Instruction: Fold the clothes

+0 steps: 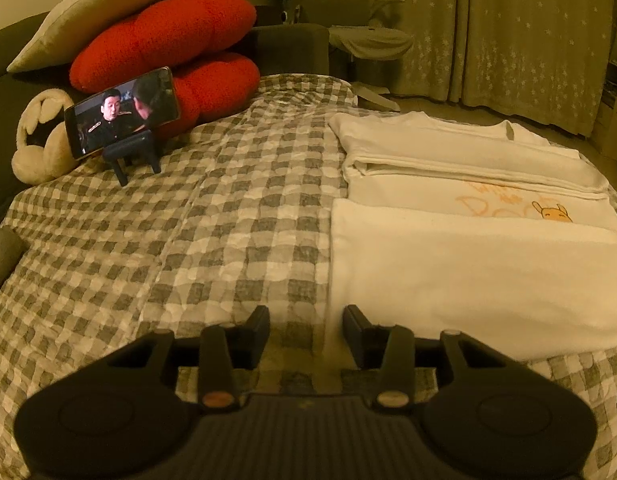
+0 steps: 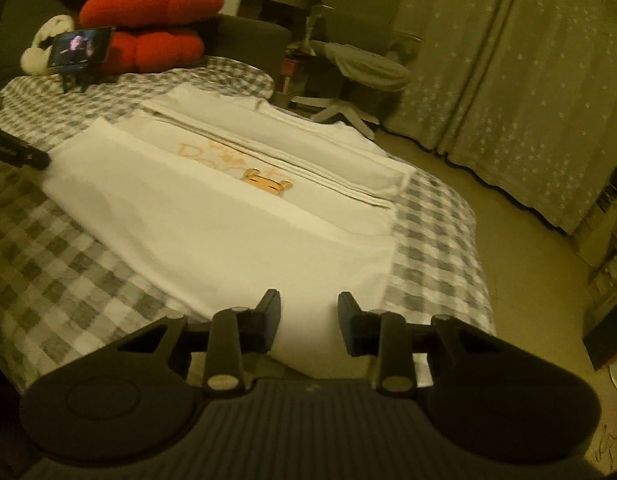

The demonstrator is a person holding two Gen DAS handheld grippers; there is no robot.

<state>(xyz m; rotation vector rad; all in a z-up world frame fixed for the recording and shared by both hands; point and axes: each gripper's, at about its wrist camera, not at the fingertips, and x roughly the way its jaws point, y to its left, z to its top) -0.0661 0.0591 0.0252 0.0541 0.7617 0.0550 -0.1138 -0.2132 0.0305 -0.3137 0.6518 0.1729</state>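
Partly folded, the white T-shirt (image 1: 468,264) lies flat on the checked bed (image 1: 212,216).
Left gripper (image 1: 306,326) hovers at its near-left corner, right gripper (image 2: 308,312) above its near edge; both jaws spread, holding nothing.

Orange lettering is printed on the front of the white T-shirt (image 1: 488,208), in the strip left uncovered between its folded-over panels; a lower line with large letters that appear to read "Doo" is seen in the left wrist view, the rest being hidden under the near fold; a smaller upper line is too blurred and covered to be read. In the right wrist view the same print (image 2: 212,156) is seen as "Do" followed by unclear letters, beside a small orange cartoon face; no other writing can be read.
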